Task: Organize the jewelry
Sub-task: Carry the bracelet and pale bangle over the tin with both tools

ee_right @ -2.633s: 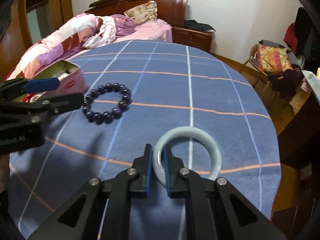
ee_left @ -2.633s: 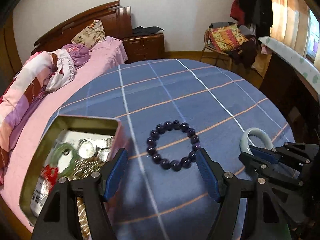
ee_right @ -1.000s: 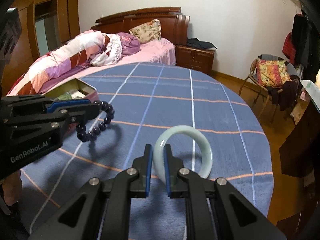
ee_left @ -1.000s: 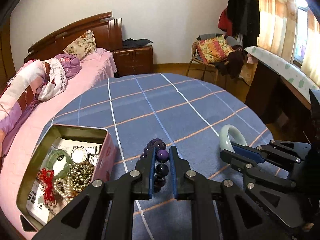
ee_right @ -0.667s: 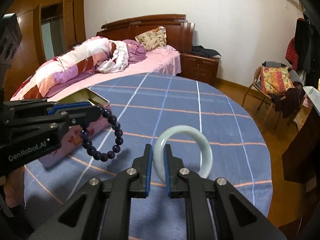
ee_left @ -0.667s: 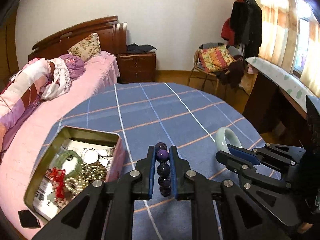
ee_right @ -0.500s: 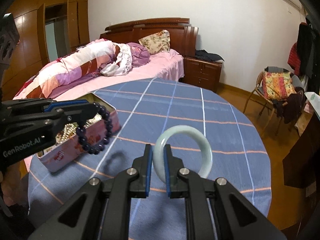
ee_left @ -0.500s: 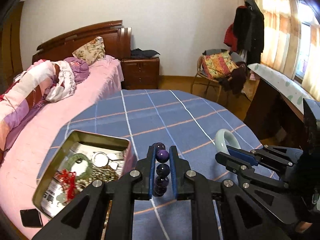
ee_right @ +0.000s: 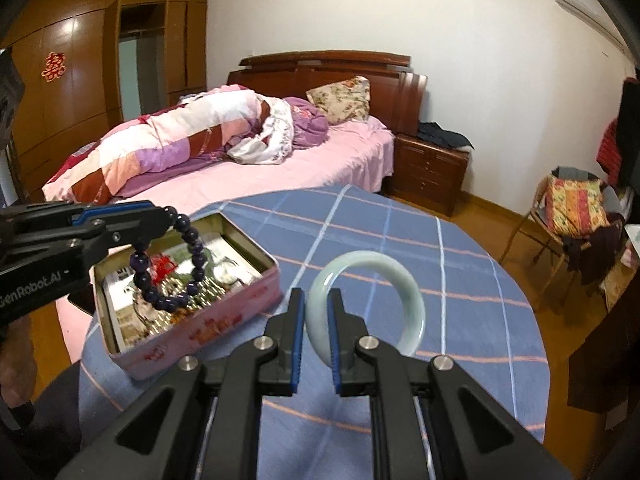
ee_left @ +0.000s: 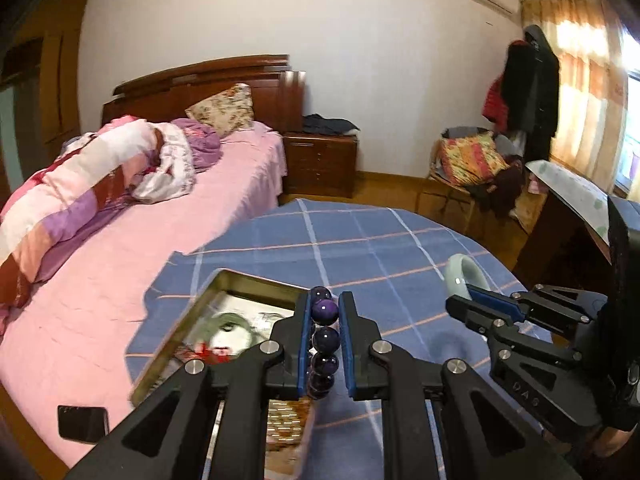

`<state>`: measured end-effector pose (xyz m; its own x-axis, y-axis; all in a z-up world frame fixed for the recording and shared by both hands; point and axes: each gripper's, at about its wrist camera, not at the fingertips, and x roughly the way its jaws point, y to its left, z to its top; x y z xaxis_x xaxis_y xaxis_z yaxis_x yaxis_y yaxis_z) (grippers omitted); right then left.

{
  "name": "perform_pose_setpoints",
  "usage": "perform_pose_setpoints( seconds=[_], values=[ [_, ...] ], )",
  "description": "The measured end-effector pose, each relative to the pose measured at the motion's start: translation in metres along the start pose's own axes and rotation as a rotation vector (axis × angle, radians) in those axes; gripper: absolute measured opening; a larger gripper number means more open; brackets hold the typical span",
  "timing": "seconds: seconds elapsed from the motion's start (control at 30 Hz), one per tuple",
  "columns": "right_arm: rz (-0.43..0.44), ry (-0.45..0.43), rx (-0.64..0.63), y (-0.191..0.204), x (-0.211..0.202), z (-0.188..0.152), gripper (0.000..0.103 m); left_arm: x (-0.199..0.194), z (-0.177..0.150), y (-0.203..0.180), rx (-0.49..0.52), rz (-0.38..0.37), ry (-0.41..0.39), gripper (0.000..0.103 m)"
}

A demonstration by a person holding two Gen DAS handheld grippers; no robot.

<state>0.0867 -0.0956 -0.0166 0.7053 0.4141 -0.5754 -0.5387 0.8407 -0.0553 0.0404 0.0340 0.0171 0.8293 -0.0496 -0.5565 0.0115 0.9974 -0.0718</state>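
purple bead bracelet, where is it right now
The purple bead bracelet hangs from the left tongs, above the open pink tin at the left of the right wrist view.

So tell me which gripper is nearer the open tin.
Left. The left gripper dangles the dark bead bracelet right above the tin. The right gripper holds the pale green bangle off to the tin's side, above the checked cloth.

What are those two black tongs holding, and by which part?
The left tongs pinch the dark purple bead bracelet by its top beads; the right tongs clamp the pale green jade bangle by its rim.
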Motion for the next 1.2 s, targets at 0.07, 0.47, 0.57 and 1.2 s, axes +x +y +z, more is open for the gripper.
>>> perform_pose_setpoints(
  seconds=[0.07,0.47,0.57,1.2],
  values=[
    [0.012,-0.009,-0.017,0.007,0.002,0.008,0.014,-0.003,0.000,0.011,-0.010,0.031,-0.010,0.013],
    [0.089,-0.050,-0.117,0.061,0.017,0.041,0.014,-0.004,-0.008,0.055,-0.066,0.140,0.003,0.013],
    [0.105,-0.057,-0.132,0.073,0.025,0.046,0.014,-0.002,-0.011,0.062,-0.076,0.155,0.012,0.013],
    [0.169,0.082,-0.177,0.105,0.093,0.022,0.014,0.031,-0.040,0.072,-0.115,0.143,0.120,0.013]
  ],
)
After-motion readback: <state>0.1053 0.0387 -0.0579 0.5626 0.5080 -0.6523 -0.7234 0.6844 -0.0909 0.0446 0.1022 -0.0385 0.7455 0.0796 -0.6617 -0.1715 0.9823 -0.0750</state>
